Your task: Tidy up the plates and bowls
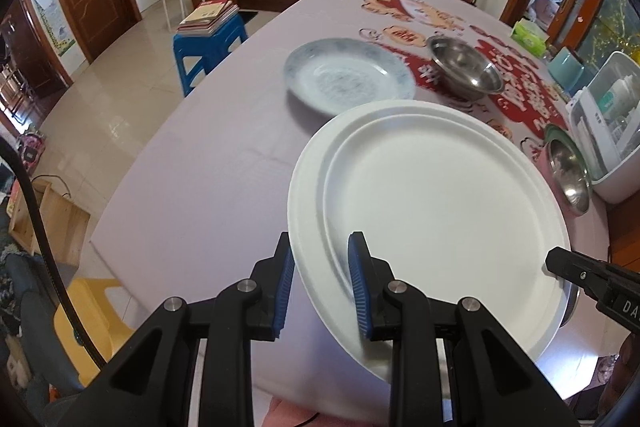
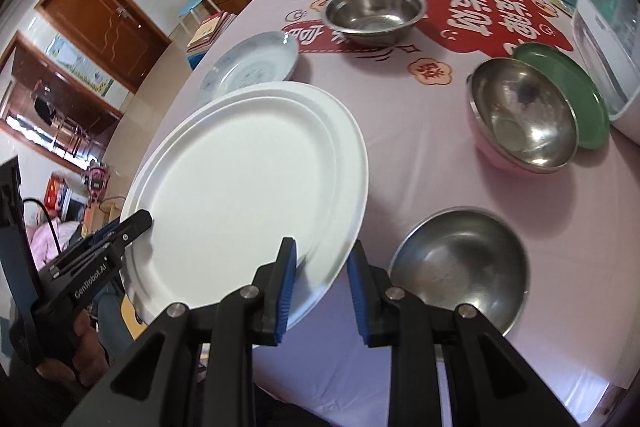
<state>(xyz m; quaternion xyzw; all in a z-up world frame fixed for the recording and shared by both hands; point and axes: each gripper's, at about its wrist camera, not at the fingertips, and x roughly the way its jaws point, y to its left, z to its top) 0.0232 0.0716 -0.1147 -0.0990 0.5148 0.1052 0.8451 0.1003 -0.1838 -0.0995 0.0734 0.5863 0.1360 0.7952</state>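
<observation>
white plate [image 1: 440, 211] rim sits btwn left claw [image 1: 320, 283] & right claw [image 2: 322, 287], both gripping.

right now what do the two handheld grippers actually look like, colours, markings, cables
Both the left gripper and the right gripper are matte black linkage frames with silver pivot pins and ribbed blue pads on the fingers. White lettering reading "GenRobot.AI" marks the left gripper's side in the right wrist view, and a thin black cable trails behind it.
</observation>
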